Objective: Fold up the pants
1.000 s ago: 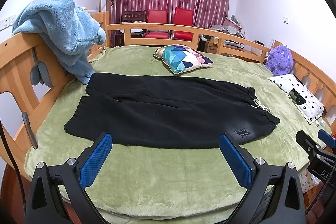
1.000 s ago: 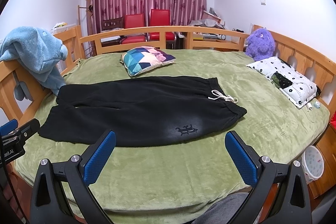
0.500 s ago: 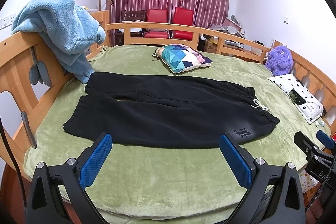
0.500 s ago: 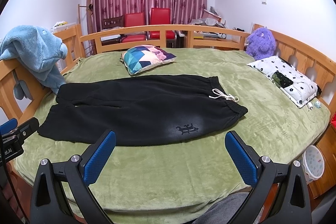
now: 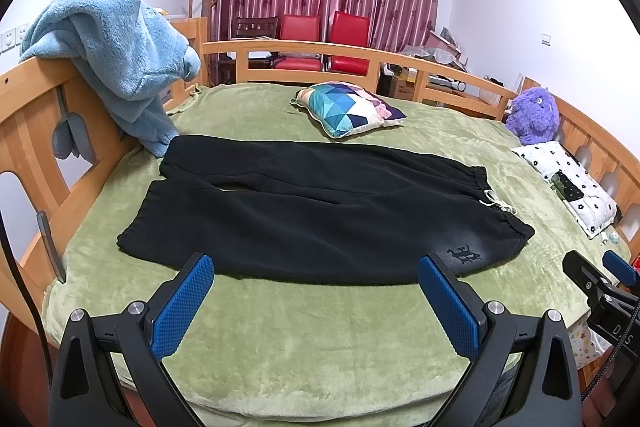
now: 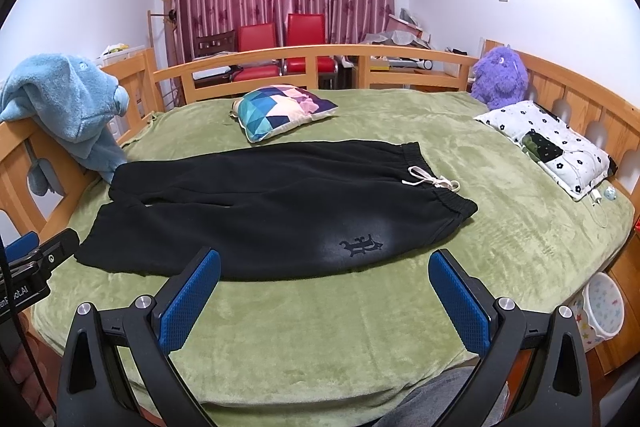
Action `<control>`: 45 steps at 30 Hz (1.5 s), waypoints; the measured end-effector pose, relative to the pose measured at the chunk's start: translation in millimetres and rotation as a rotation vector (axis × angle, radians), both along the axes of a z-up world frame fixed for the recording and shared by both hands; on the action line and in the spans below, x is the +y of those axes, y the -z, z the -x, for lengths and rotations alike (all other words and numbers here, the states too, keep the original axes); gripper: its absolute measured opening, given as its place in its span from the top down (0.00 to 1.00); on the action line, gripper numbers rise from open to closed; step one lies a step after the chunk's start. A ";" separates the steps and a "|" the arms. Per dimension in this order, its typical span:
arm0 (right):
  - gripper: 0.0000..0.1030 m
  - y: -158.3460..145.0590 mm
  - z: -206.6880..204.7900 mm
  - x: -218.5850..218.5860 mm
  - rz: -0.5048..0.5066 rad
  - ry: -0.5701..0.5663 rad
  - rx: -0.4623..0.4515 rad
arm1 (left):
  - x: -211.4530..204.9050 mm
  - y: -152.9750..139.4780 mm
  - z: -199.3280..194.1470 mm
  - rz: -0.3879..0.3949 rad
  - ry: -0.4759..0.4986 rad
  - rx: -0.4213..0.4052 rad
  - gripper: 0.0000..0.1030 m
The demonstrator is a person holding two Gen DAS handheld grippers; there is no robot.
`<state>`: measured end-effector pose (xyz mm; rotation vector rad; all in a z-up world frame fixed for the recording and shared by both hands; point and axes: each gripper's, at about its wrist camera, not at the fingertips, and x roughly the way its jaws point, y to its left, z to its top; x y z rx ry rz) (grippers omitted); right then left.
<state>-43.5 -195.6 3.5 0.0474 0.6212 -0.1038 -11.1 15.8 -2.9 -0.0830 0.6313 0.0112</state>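
A pair of black pants is laid flat and unfolded across the green blanket of a wooden-railed bed, with the legs stretched toward the left and the waistband toward the right. A white drawstring is seen at the waistband, and a small dark emblem is printed near the front edge of the nearer leg. The left gripper is held above the near edge of the blanket with its blue-padded fingers spread wide and nothing between them. The right gripper is held likewise, fingers wide apart and empty, just short of the pants. A patterned cushion is placed beyond the pants, a light blue plush robe is draped over the left rail, and a purple stuffed toy is propped by a flowered pillow on the right
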 end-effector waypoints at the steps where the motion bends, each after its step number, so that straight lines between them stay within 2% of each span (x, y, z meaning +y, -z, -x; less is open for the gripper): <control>1: 0.01 0.9 -0.7 -0.1 -0.001 -0.001 0.001 | -0.8 1.2 -0.7 -0.002 -0.001 0.002 0.00; 9: 0.01 10.2 -16.4 3.5 0.005 -0.008 0.029 | 2.8 13.0 -23.2 0.017 0.004 0.041 0.00; 18: 0.01 35.8 -42.2 3.1 0.046 0.008 0.054 | 21.7 35.4 -56.3 0.037 -0.003 0.093 0.00; 24: 0.02 59.6 -64.0 -20.0 -0.013 0.018 0.066 | 43.8 61.5 -83.2 0.035 -0.003 0.153 0.01; 30: 0.19 103.7 -96.8 -54.2 -0.034 0.052 0.161 | 68.7 101.9 -105.7 0.001 -0.010 0.207 0.02; 32: 0.33 116.0 -109.8 -70.8 -0.100 0.068 0.193 | 75.4 123.4 -114.7 -0.005 -0.011 0.235 0.03; 35: 0.35 136.4 -127.0 -94.5 -0.226 0.072 0.230 | 86.9 152.2 -129.2 0.043 -0.032 0.308 0.13; 38: 0.35 155.5 -140.7 -107.9 -0.238 0.109 0.243 | 96.1 172.0 -140.1 0.088 -0.035 0.354 0.13; 41: 0.35 178.6 -157.6 -124.2 -0.261 0.159 0.285 | 103.8 185.2 -150.9 0.091 -0.070 0.366 0.13; 45: 0.35 195.4 -169.3 -141.3 -0.304 0.182 0.297 | 119.0 194.8 -164.6 0.150 -0.114 0.372 0.13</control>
